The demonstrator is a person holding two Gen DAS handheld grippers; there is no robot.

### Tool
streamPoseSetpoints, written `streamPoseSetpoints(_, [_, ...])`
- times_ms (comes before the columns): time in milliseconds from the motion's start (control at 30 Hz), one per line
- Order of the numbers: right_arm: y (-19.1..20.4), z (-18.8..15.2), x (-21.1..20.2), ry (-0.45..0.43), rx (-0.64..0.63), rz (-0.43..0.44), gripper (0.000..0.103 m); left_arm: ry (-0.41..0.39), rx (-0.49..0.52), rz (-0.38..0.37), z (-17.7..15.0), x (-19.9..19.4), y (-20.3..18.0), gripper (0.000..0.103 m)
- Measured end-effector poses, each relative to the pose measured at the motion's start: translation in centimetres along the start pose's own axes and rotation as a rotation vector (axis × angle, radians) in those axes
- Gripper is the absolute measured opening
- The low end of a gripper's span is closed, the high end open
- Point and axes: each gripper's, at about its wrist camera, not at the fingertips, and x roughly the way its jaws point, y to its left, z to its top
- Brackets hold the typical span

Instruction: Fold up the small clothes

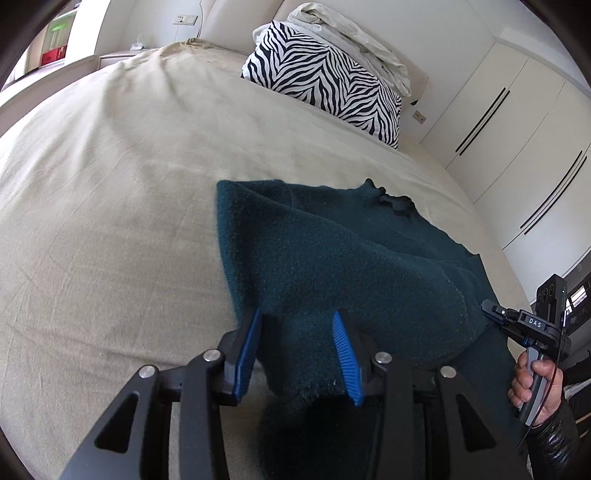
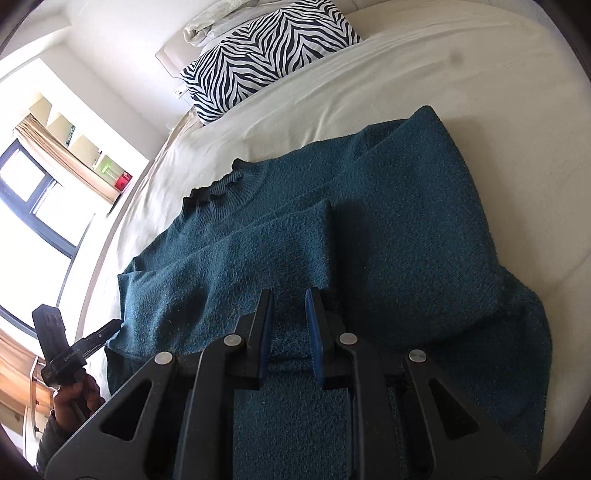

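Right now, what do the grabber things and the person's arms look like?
Each gripper is black with silver rivets and two fingers lined with ribbed blue pads. Seen from outside, the right gripper has white "DAS" lettering, a grey handle and a thin dark cable. The left gripper has small white lettering too. The person wears shiny black sleeves.

The bed (image 1: pixel 110 192) is bare and flat on the whole side left of the teal sweater (image 1: pixel 332 258) in the left wrist view, so a claw can pass there freely. Toward the headboard, the zebra pillow (image 1: pixel 325 81) with a folded white blanket (image 1: pixel 351 33) on it blocks the way. Beyond the bed edge stand the wardrobe doors (image 1: pixel 517 129).
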Motion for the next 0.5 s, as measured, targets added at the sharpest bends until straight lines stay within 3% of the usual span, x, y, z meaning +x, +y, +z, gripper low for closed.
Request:
streamPoseSetpoints(233, [-1.0, -1.4, -2.4, 0.005, 0.022, 0.008, 0.017, 0.048, 0.041, 0.050, -3.0, -1.2, -0.8, 0.047])
streamPoseSetpoints(433, [-2.0, -2.8, -4.7, -0.012, 0.071, 0.006, 0.017, -0.025, 0.017, 0.072, -3.8, -4.4, -1.9, 0.049])
streamPoseSetpoints(500, [-2.3, -3.0, -5.7, -0.043, 0.089, 0.013, 0.017, -0.056, 0.013, 0.067, -4.0, -5.4, -2.5, 0.059])
